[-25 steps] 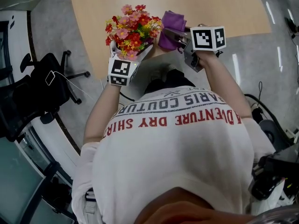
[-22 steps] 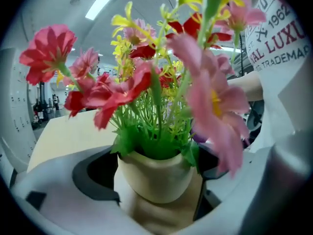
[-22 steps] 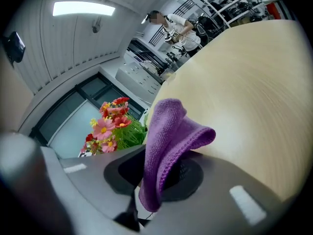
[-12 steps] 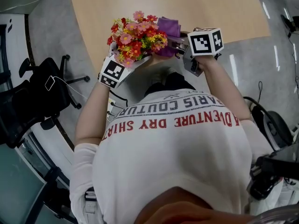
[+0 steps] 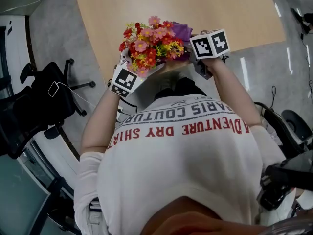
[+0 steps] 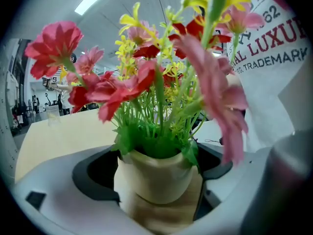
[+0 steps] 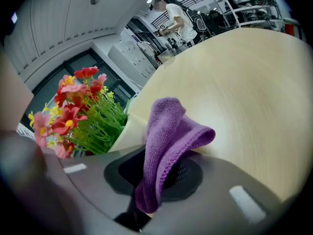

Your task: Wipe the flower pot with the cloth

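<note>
Left gripper view is showing the left gripper point(image 6: 156, 182) with its jaws standing wide and pressing on either side of the cream flower pot point(image 6: 152, 173), which is sitting upright between them under a bunch of red, pink and yellow flowers point(image 6: 146, 82). The right gripper point(image 7: 146, 199) is pinching the purple cloth point(image 7: 168, 136) at its lower end, so a loose fold is standing up ahead of the jaws, just beside the pot but, as far as can be told, not touching it. Seen from the head view, both grippers are meeting at the near edge of the wooden table point(image 5: 220, 9); whether the pot is resting on it or hanging clear is not showing. The risks are lying in the rubbing itself: a sideways push from the cloth is likely to twist the smooth, rounded pot in its wide grip and let it slip or tip, the floppy fold may be snagging in the leaves, and a hard drag may be pulling the cloth out of its narrow pinch.
</note>
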The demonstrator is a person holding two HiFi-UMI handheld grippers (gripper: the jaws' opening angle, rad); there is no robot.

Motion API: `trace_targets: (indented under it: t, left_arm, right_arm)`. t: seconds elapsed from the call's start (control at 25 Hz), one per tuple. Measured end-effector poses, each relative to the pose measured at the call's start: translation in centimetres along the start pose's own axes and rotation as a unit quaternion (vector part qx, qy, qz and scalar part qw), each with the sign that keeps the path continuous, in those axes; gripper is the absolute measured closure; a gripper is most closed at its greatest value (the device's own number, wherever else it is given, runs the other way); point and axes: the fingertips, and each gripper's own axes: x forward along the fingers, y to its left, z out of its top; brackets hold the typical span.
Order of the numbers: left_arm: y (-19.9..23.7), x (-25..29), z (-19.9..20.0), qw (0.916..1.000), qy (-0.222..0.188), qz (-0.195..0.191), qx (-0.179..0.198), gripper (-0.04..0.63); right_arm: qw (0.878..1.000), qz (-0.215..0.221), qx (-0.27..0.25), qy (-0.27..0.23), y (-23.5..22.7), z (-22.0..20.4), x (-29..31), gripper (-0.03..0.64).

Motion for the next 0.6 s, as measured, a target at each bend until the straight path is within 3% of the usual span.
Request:
trace_targets:
  t: [0.2, 0.32, 0.6]
  left_arm:
    - [0.4, -0.6, -0.5, 1.0000, -0.006, -0.005, 0.005, 0.098]
    - [0.3, -1.2, -1.2, 0.9999, -0.009, -0.009, 0.007, 0.098]
    - [0.0, -4.2, 0.2, 0.9980, -0.037, -0.002, -0.051, 0.097]
  right_arm:
    - [0.999, -0.035, -0.007, 0.018, -0.4, -0.3, 1.3, 0.574]
    - [0.999, -0.034, 0.003, 0.014, -0.1, -0.8, 2.0, 0.574]
    - [0.993, -0.064, 0.023, -0.096, 0.3, -0.1, -2.0, 0.572]
